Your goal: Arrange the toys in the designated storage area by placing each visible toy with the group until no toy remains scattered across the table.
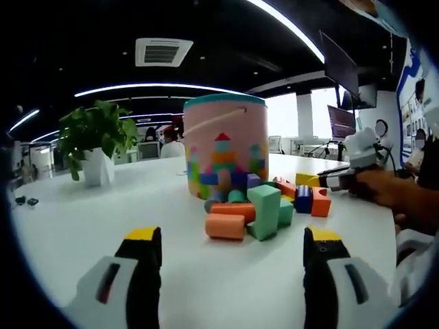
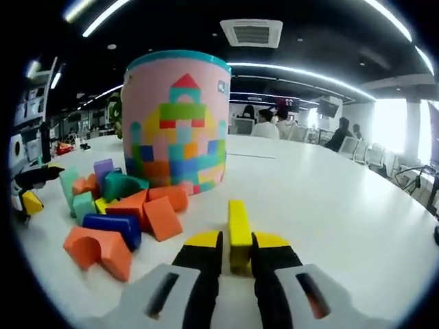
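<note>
Yellow foam bar block (image 2: 239,232) stands pinched upright in the right claw (image 2: 236,255), its long axis pointing away (over bare white bench (image 2: 329,205)). The heap of coloured foam blocks (image 2: 116,205) lies leftward beside the pink printed bucket (image 2: 177,120). Left claw (image 1: 233,247) spread, empty.

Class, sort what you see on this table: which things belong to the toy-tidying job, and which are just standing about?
Belongs to the job:
- pile of blocks
- yellow block, clamped in the right gripper
- pink tub beside the pile
- left gripper, open

Just standing about:
- potted plant
- wall screen
- people seated in the background
</note>
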`<state>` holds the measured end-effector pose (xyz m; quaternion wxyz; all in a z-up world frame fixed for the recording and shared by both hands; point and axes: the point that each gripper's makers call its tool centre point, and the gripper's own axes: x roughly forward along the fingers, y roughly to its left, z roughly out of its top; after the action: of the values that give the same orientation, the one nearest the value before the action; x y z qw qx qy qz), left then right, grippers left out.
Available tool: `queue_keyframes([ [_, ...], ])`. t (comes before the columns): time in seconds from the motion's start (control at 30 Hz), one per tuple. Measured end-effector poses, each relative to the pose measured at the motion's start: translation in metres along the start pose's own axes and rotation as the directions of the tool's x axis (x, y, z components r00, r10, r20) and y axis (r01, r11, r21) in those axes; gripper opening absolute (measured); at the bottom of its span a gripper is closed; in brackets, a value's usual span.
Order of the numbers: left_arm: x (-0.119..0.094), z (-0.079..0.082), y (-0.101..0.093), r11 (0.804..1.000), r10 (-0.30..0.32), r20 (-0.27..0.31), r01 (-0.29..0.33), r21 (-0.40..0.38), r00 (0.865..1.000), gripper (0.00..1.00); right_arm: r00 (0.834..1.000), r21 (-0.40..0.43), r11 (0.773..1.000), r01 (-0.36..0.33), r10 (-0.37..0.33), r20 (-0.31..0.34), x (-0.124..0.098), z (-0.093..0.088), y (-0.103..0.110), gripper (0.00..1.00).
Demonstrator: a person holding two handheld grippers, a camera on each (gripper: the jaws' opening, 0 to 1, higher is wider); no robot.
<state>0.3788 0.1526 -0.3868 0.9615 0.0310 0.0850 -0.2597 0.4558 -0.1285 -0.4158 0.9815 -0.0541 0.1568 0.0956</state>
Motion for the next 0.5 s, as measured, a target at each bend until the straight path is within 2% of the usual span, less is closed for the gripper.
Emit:
queue_keyframes([
  [0.33, 0.0000, -0.0005, 0.0035, 1.000, 0.017, -0.002, -0.017, 0.004, 1.000, 0.87, 1.000, -0.013, 1.000, -0.005, 0.005, 0.022, -0.0015, 0.0037, 0.0013, 0.10],
  [0.4, 0.0003, -0.0046, 0.0094, 0.999, 0.047, -0.023, -0.047, -0.001, 0.999, 0.85, 0.999, 0.006, 1.000, -0.003, 0.003, 0.035, -0.0027, 0.0062, 0.0009, 0.10],
  [0.5, 0.0008, -0.0042, 0.0098, 0.999, 0.048, -0.022, -0.048, 0.002, 0.999, 0.85, 0.999, 0.057, 0.998, -0.019, 0.017, 0.041, -0.0033, 0.0082, 0.0019, 0.10],
])
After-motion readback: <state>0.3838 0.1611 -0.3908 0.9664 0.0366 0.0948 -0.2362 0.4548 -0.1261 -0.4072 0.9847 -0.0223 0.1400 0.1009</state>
